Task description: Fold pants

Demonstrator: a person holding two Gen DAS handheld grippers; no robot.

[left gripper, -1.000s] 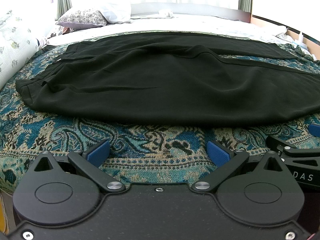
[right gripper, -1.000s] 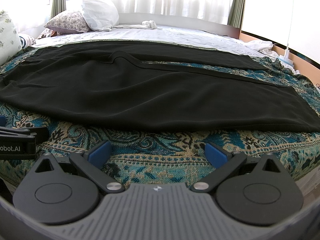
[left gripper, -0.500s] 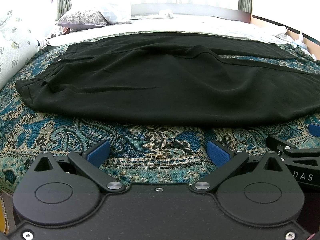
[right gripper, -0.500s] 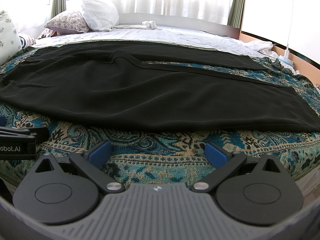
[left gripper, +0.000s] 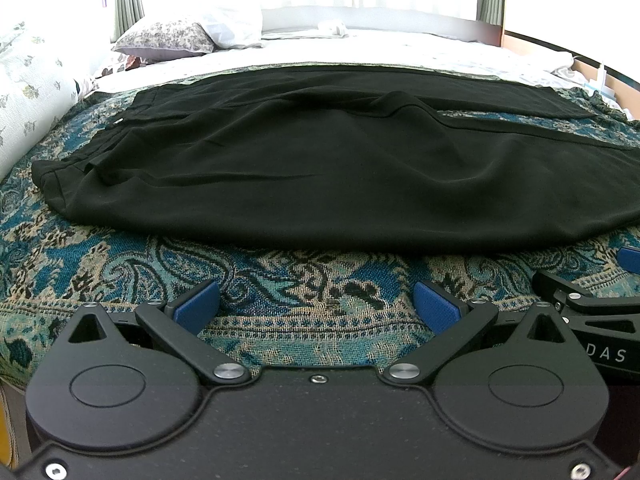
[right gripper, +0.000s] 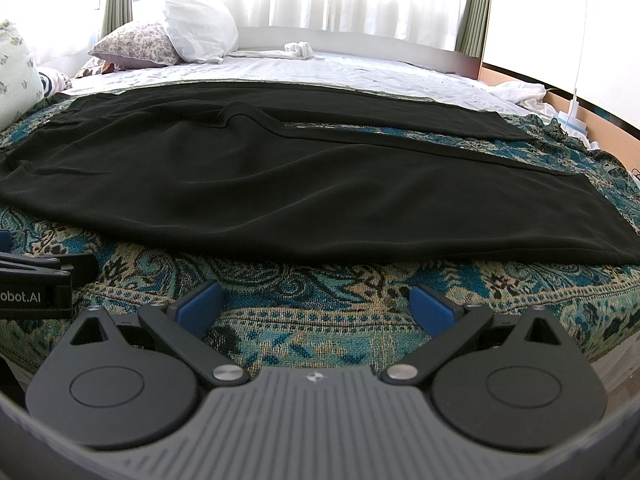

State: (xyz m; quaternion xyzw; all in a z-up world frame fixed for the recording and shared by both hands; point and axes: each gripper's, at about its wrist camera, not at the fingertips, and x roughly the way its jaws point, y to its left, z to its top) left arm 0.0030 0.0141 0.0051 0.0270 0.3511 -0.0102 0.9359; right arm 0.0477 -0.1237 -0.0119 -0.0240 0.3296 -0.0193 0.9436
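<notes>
Black pants point(left gripper: 320, 176) lie spread flat across a patterned blue bedspread, waistband at the left and both legs running to the right. The right wrist view shows the same pants point(right gripper: 304, 200) with the near leg's hem at the right. My left gripper point(left gripper: 316, 306) stands open at the bed's near edge, short of the pants' near edge, with nothing between its blue pads point(left gripper: 198, 306). Beside it on the right, my right gripper point(right gripper: 316, 306) is open and empty too, also just short of the cloth.
The paisley bedspread point(left gripper: 120, 264) covers the near half of the bed; white sheet point(right gripper: 360, 72) lies beyond. Pillows point(right gripper: 176, 40) sit at the far left by the curtained window. A wooden bed frame point(right gripper: 552, 96) runs along the right. Each gripper's side shows in the other's view.
</notes>
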